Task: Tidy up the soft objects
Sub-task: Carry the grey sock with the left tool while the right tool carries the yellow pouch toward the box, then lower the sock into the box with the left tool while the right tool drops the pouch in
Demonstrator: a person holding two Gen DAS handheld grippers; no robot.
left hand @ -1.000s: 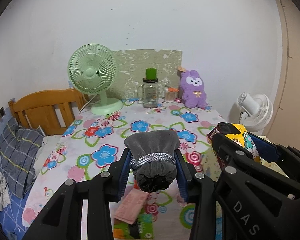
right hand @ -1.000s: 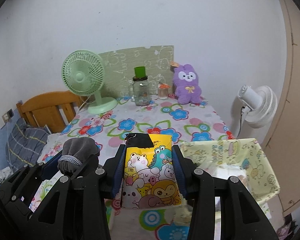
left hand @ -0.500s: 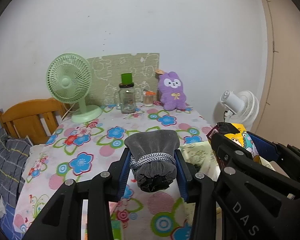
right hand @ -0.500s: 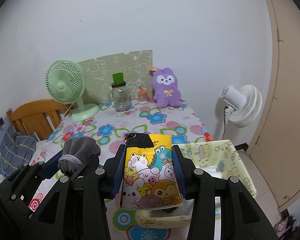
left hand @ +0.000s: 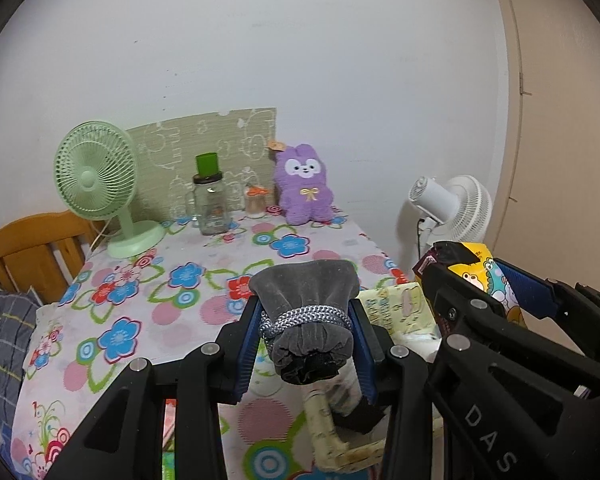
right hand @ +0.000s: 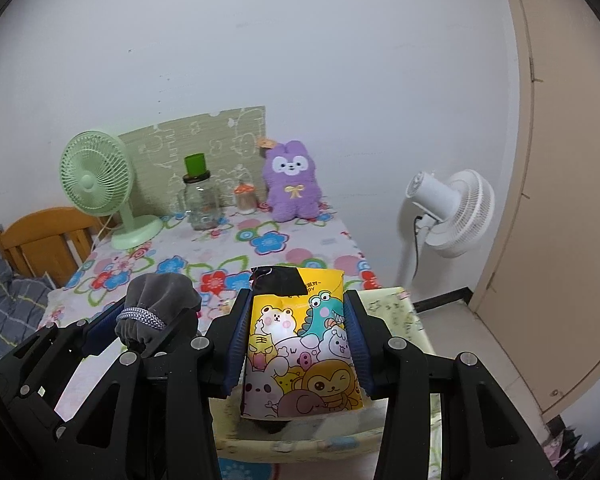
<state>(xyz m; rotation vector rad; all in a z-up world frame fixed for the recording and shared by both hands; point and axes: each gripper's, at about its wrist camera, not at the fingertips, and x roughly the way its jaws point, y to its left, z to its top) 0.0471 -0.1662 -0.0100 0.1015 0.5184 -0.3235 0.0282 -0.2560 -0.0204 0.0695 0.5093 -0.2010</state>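
While both tools grip items, a purple plush sits well beyond.

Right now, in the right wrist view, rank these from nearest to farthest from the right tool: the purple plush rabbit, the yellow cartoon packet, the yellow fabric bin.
1. Yellow cartoon packet: clamped in the right tool.
2. Yellow fabric bin: just below and behind the packet, at the table's near right edge.
3. Purple plush rabbit: at the far end of the table, against the wall.

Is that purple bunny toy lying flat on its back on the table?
No, the purple bunny toy sits upright at the far end of the table, beside the small jar.
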